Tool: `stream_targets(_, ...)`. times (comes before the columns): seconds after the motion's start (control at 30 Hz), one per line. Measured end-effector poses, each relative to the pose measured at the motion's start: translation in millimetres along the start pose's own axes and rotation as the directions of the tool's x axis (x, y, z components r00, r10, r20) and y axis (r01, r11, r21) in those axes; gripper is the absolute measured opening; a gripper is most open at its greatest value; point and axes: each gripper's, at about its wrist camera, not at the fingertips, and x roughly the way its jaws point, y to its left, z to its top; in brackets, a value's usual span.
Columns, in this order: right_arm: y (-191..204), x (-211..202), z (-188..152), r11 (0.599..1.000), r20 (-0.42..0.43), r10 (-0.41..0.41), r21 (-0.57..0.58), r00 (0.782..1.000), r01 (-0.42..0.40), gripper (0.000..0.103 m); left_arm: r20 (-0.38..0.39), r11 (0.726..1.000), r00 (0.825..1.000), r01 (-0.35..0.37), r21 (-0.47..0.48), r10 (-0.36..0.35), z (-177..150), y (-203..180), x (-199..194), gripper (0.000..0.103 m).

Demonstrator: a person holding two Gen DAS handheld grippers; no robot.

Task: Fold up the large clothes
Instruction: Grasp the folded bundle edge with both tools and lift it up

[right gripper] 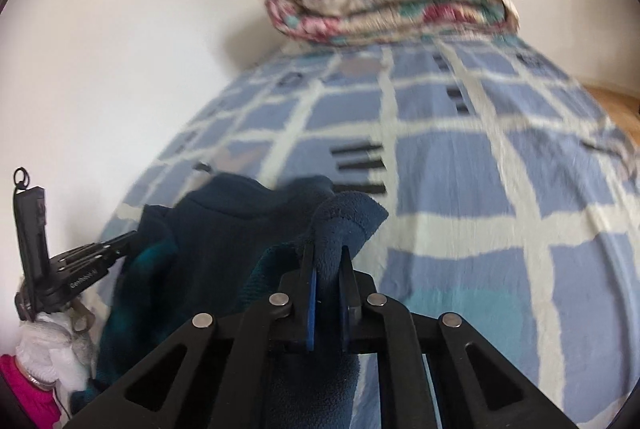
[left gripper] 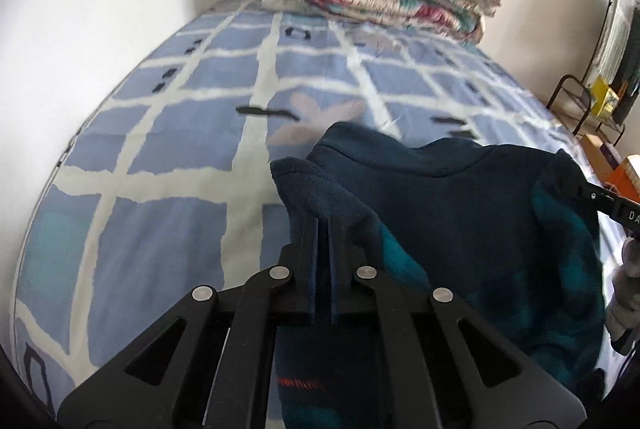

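Dark fleece garment [left gripper: 460,197] clamped between left gripper [left gripper: 323,225] and right gripper [right gripper: 328,253].

A dark navy fleece garment [left gripper: 460,197] with teal patches is hanging bunched above the near part of the blue-and-white checked bedsheet [left gripper: 168,133], its upper edge stretching across between two raised corners. Its left corner is sticking up as a soft folded flap, and its right corner [right gripper: 340,225] is curling over in a thick roll, while the body is sagging down toward the near edge.
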Motion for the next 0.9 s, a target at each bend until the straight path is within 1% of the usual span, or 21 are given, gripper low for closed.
stream_targets(0.1, 12, -21, 6, 1.0, 0.017, 0.011, -0.026, 1.0, -0.011, 0.006, 0.019, 1.0, 0.999, 0.029, -0.005, -0.029, 3, -6, -23, 0.002)
stream_targets(0.2, 24, -42, 9, 0.998, 0.028, 0.027, -0.05, 0.999, -0.026, 0.006, 0.04, 0.999, 0.998, 0.042, 0.02, -0.043, 5, -18, -49, 0.001)
stream_targets(0.3, 35, -67, 6, 0.996, 0.04, 0.057, -0.064, 0.998, -0.054, 0.006, 0.076, 0.997, 0.994, 0.075, 0.021, -0.076, 2, -25, -82, 0.001)
stream_targets(0.4, 48, -92, -2, 0.993, 0.052, 0.088, -0.08, 0.995, -0.083, 0.006, 0.099, 0.996, 0.991, 0.085, 0.018, -0.087, -7, -26, -112, 0.001)
stream_targets(0.57, 71, -135, -30, 0.987, 0.055, 0.121, -0.117, 0.991, -0.114, 0.005, 0.125, 0.993, 0.985, 0.115, 0.022, -0.117, -36, -28, -161, 0.001)
stream_targets(0.7, 90, -167, -61, 0.979, 0.041, 0.122, -0.17, 0.992, -0.113, 0.005, 0.138, 0.991, 0.982, 0.132, 0.011, -0.132, -69, -25, -200, 0.001)
stream_targets(0.8, 97, -190, -85, 0.973, 0.029, 0.121, -0.203, 0.992, -0.112, 0.005, 0.129, 0.993, 0.984, 0.117, 0.023, -0.119, -94, -25, -221, 0.001)
stream_targets(0.9, 100, -209, -115, 0.969, 0.009, 0.102, -0.226, 0.995, -0.098, 0.005, 0.113, 0.994, 0.988, 0.099, 0.04, -0.103, -120, -25, -241, 0.001)
